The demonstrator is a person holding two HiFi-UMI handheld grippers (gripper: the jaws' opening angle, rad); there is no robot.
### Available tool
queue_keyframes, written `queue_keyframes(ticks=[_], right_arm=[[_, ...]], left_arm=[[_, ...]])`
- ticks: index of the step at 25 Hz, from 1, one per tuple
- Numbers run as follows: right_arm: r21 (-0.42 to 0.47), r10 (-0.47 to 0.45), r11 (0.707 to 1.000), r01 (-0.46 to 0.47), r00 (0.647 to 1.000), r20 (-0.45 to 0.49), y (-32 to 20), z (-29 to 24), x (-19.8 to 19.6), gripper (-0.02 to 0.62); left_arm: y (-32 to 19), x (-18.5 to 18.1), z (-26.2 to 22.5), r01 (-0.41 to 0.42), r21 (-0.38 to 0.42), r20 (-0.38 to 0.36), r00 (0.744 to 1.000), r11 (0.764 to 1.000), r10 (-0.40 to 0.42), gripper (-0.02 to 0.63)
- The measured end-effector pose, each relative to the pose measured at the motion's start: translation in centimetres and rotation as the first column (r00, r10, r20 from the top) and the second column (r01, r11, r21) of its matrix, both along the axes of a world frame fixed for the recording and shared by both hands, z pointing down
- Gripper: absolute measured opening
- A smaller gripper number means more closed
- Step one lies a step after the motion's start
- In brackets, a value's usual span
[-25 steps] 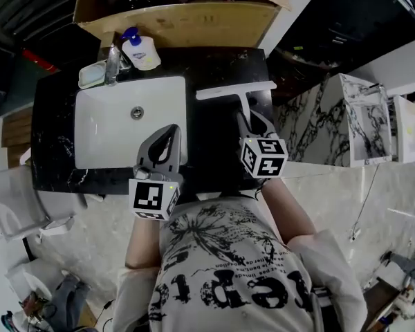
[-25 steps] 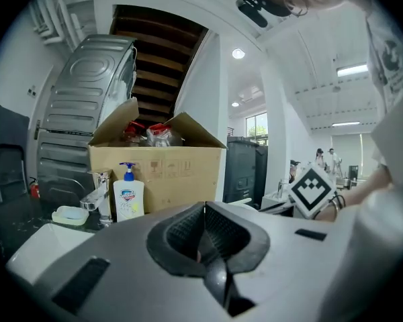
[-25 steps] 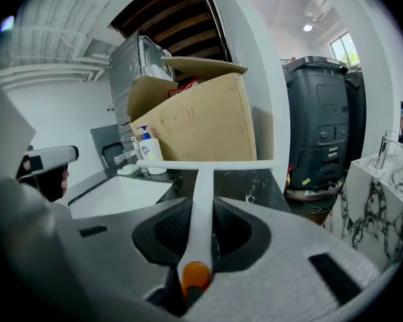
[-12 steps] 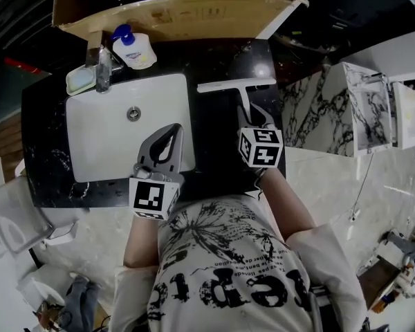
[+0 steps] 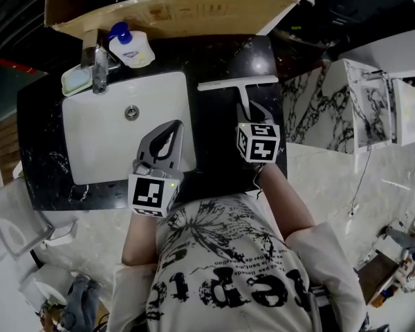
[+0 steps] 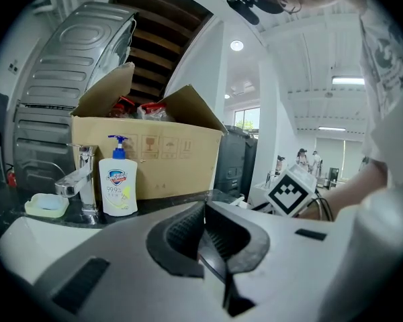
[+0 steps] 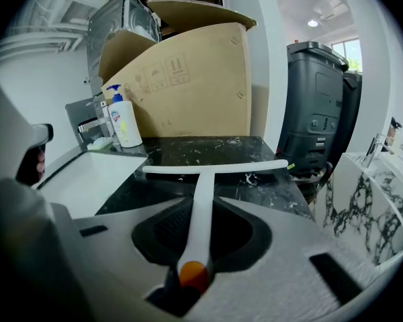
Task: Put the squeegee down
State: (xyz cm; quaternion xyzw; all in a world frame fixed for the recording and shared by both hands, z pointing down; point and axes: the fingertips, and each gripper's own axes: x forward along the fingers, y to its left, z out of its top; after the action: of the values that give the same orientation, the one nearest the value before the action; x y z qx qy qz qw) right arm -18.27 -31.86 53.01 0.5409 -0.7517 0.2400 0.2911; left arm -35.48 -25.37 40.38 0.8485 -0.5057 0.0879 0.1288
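Black marbled surface [image 5: 218,140] w/ a white sink [image 5: 97,144] set in its left part.

Right gripper [image 7: 201,213]: fingers [image 7: 169,230] pinched the squeegee [image 5: 238,85] by its white handle, orange cap at the near end. The handle ran out toward the surface's back edge. The blade lay crosswise, low over the right part, between the sink's right rim and the right edge. Couldn't tell if the blade touched yet.

Left gripper [image 6: 205,227]: fingers pressed together, nothing btwn them. It hung over the sink's front right corner, idle.

Step in hand, prob.: the last bit of lowering, squeegee not yet released. Next move calls for settling blade and handle flat on the bare stone, then spreading the fingers and backing off along the handle w/o dragging it. Keep it clear of the right edge.

Further out: tap [image 5: 97,64], soap dish [image 5: 75,80] and pump soap bottle [image 5: 131,47] at the back left corner. An open cardboard box [image 5: 173,12] stood along the back edge. Room: dark bin and marble-pattern panels to the right, pale floor, white ceiling w/ strip lights.
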Motion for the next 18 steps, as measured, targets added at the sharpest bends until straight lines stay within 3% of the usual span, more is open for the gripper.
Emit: queue_keyframes(ticks=[5,8,11,15,18], right_arm=[[-0.009,-0.020,1.000,0.020,0.998,-0.052,0.0,0.4,-0.5,0.095],[-0.013,-0.023,1.000,0.023,0.998,-0.051,0.2,0.5,-0.7,0.196],[0.014,-0.026,1.000,0.026,0.999,-0.047,0.1,-0.1,-0.4,0.238],[0.094,-0.056,0.994,0.056,0.998,0.004,-0.1,-3.0,-0.6,0.221],[0.189,-0.095,0.978,0.084,0.994,0.049,0.1,-6.4,-1.0,0.082]], left_arm=[[-0.3,-0.4,0.0,0.014,0.047,0.021,1.000,0.999,-0.015,0.012],[-0.1,-0.4,-0.2,0.017,0.050,0.026,0.999,0.999,-0.018,0.012],[0.0,-0.2,-0.8,0.028,0.063,0.030,0.999,0.998,-0.030,0.012],[-0.1,0.2,-2.2,0.045,0.088,0.025,0.999,0.995,-0.048,0.012],[-0.1,0.7,-3.5,0.052,0.108,0.013,0.998,0.993,-0.054,0.012]])
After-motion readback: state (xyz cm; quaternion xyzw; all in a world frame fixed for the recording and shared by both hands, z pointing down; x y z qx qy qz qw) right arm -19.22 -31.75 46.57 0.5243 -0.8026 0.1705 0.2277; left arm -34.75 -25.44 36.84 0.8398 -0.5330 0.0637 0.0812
